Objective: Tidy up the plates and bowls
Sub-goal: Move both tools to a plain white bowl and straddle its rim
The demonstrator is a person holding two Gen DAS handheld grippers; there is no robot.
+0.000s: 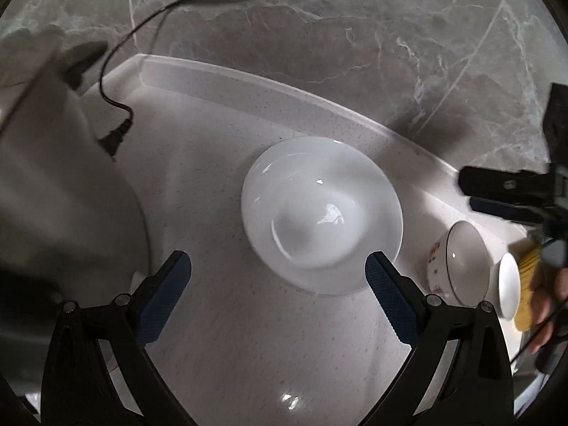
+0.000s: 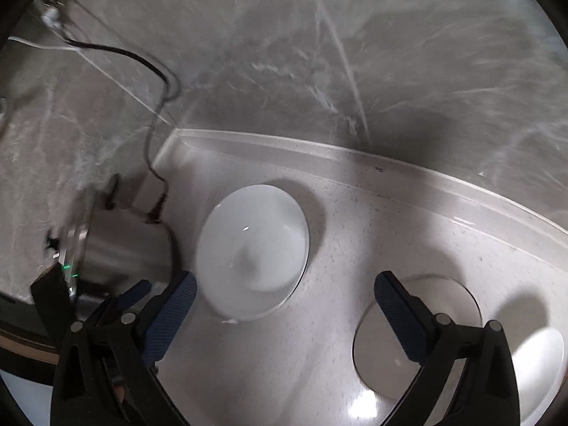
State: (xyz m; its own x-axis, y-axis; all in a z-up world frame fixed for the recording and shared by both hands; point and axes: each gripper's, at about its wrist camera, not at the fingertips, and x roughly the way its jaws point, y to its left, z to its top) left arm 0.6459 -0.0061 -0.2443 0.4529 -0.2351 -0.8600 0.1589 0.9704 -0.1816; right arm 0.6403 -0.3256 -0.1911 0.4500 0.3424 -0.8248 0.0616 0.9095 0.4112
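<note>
A white deep plate (image 1: 321, 213) sits on the pale counter, just ahead of my open, empty left gripper (image 1: 278, 269). It also shows in the right wrist view (image 2: 254, 248). A floral-patterned bowl (image 1: 458, 262) stands to its right, with a small white bowl (image 1: 507, 285) beside it. My right gripper (image 2: 285, 291) is open and empty, above the counter; its right finger overlaps the floral bowl's rim (image 2: 443, 301). The small white bowl (image 2: 539, 365) lies at the lower right. The right gripper also shows in the left wrist view (image 1: 497, 195).
A white and steel appliance (image 1: 53, 184) with a black cord (image 1: 117, 103) stands at the left, also in the right wrist view (image 2: 120, 245). A marble wall (image 1: 319, 28) backs the counter (image 1: 230, 337). A hand holds a yellow handle (image 1: 529, 294) at the right.
</note>
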